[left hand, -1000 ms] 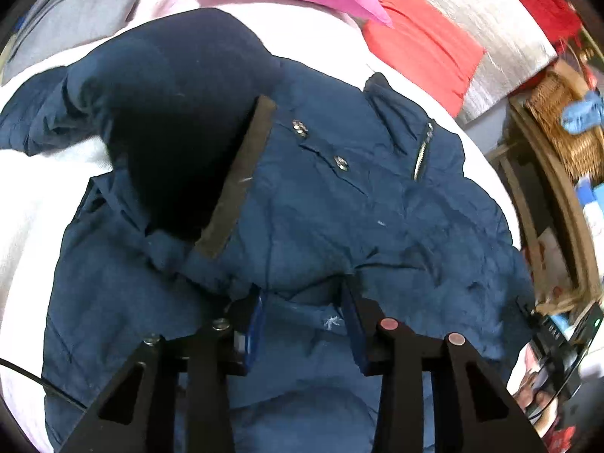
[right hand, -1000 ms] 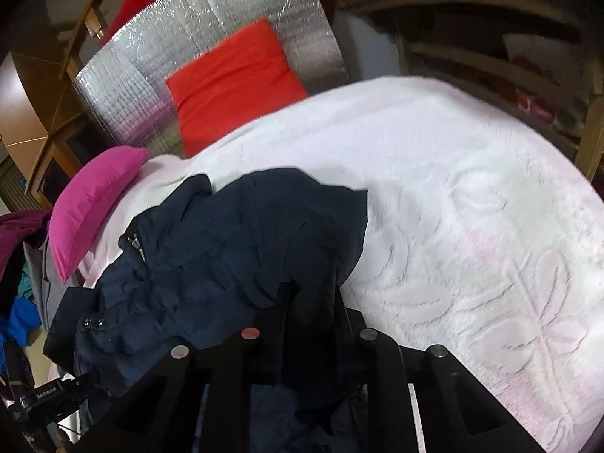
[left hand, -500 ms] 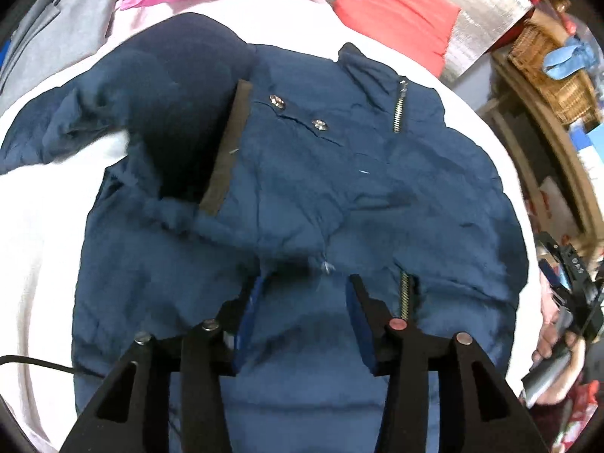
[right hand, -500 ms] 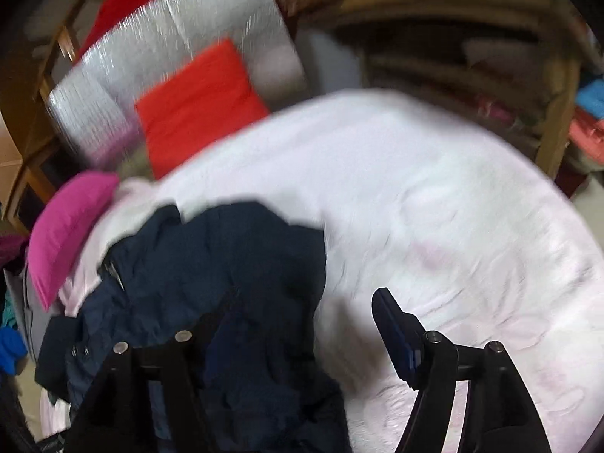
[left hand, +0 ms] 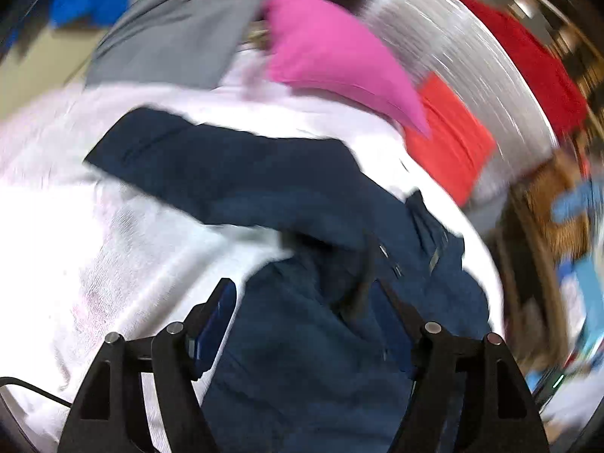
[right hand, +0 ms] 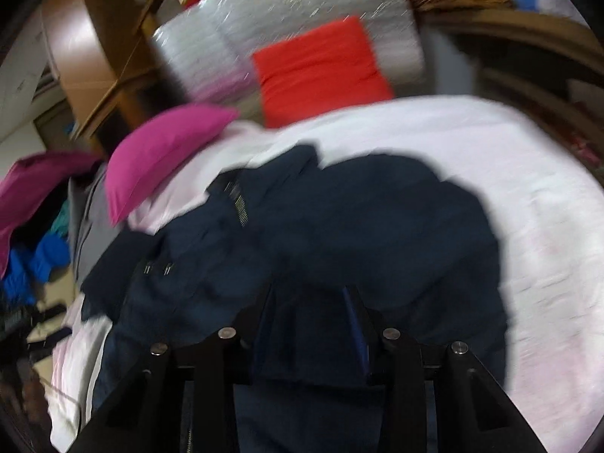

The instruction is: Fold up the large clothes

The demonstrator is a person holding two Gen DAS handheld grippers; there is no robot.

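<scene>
Both views carry heavy motion blur: in the left wrist view the silver foil panel (left hand: 445,49) and the shelving at the right edge smear into streaks, and in the right wrist view the navy jacket (right hand: 339,226) has soft, undefined edges. Lighting is bright indoor light; the white bedspread (left hand: 56,196) is overexposed to featureless glare on the left, while the jacket's folds sink into near-black shadow. Fisheye distortion bows the scene toward the rims, and black vignetting fills the corners.
</scene>
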